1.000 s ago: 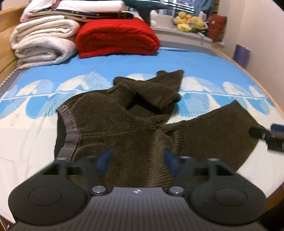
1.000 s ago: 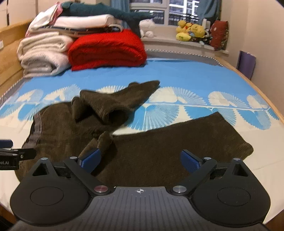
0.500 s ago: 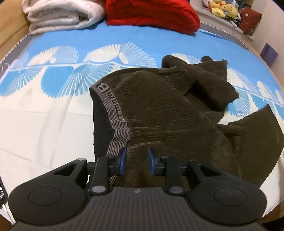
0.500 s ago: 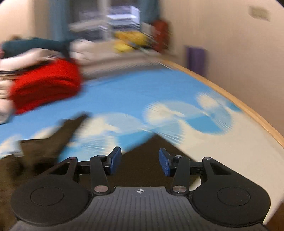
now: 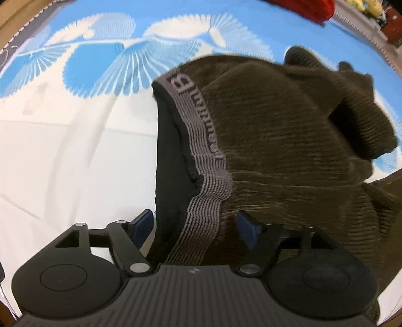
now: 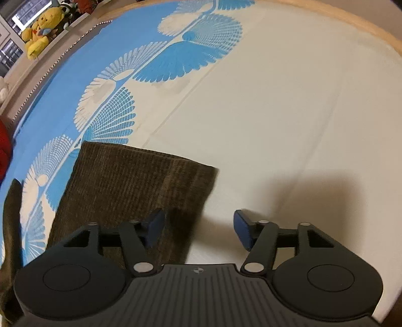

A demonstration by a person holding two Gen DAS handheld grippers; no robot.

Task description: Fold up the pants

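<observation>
Brown pants waistband between left tongs

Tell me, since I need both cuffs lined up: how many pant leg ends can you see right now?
2. One leg end lies flat before the right gripper; another lies crumpled at the far right of the left wrist view.

blue-and-white fan-print bedsheet covering the bed, red blanket sitting at far edge, yellow plush toy sitting on the ledge behind
</observation>
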